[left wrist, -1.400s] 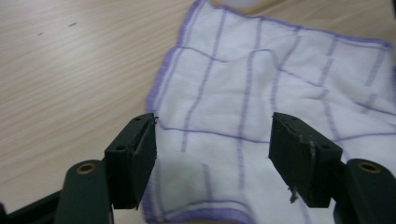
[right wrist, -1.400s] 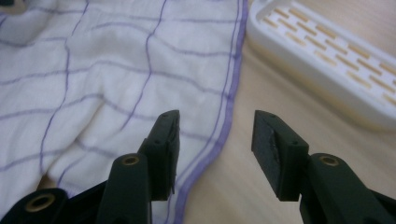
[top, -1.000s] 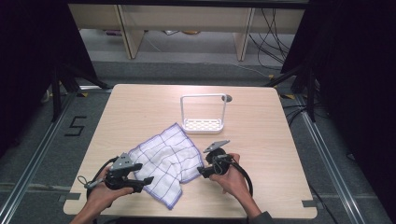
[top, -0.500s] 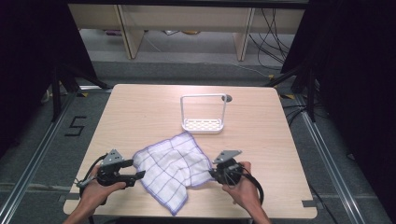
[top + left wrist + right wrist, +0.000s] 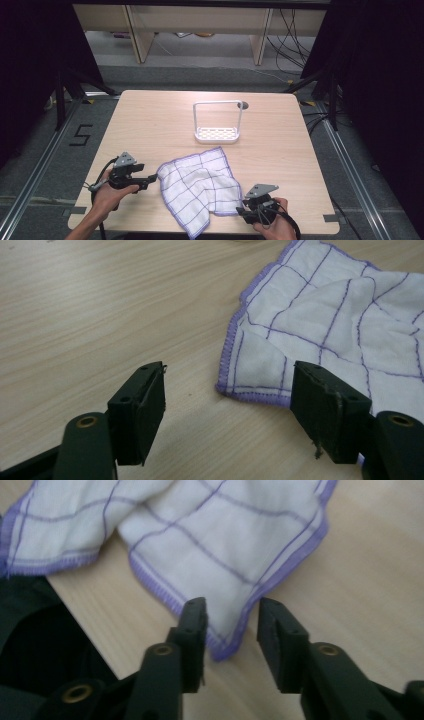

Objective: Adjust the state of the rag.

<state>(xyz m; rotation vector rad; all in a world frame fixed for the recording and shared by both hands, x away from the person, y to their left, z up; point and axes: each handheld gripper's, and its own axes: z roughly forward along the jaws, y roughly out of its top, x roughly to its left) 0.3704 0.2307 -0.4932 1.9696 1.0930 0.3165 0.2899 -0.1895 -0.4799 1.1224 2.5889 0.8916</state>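
— Where's the cloth (image 5: 200, 187) sitting, and what have you got on it?

— It lies rumpled on the near half of the table (image 5: 150, 120), between my two hands, with one corner hanging toward the near edge. Nothing holds it yet. My left hand-held gripper (image 5: 150, 178) has its jaws spread wide, and in the left gripper view the cloth's left corner (image 5: 235, 390) lies flat on the wood just ahead of the gap, nearer the right jaw. My right hand-held gripper (image 5: 245, 212) has its jaws parted more narrowly, and in the right gripper view a purple-hemmed corner (image 5: 225, 647) points straight into the gap between them.

— So how do you take it cleanly?

— I'd say the right side is lined up: slide forward a touch so the hem sits well between the pads, then close, so I catch stitched edge and not just the tip. The left needs a small shift toward the corner, keeping the lower jaw skimming the table so it gets under the fabric rather than pushing it into a fold.

— Anything to watch?

— Pinching two layers where the cloth is bunched near the right corner. And I'd close both together, so one pull doesn't drag the other corner away. The white rack (image 5: 218, 121) stands well beyond, out of the way.
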